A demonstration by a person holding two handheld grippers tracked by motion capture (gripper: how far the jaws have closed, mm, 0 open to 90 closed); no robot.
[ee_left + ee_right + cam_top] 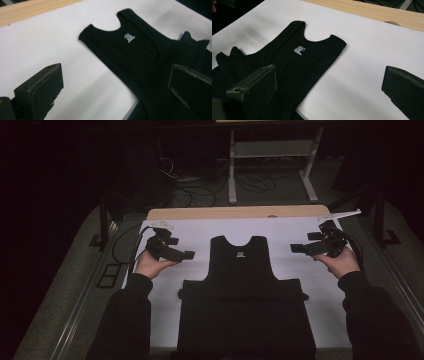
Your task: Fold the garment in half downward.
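A black tank top (243,265) lies flat at the centre of the frame on the white table (200,232), partly folded. Left tool (186,254) and right tool (295,248) hang at either side, jaws apart, empty. Soft, light, limp cloth: best pinched at the shoulder straps.

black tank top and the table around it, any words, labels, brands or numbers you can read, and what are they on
Small white mark just below the neckline of the black tank top: too small and blurred to read in the high view and both gripper views.
White table cover: no text.
Left gripper and right gripper: no text.
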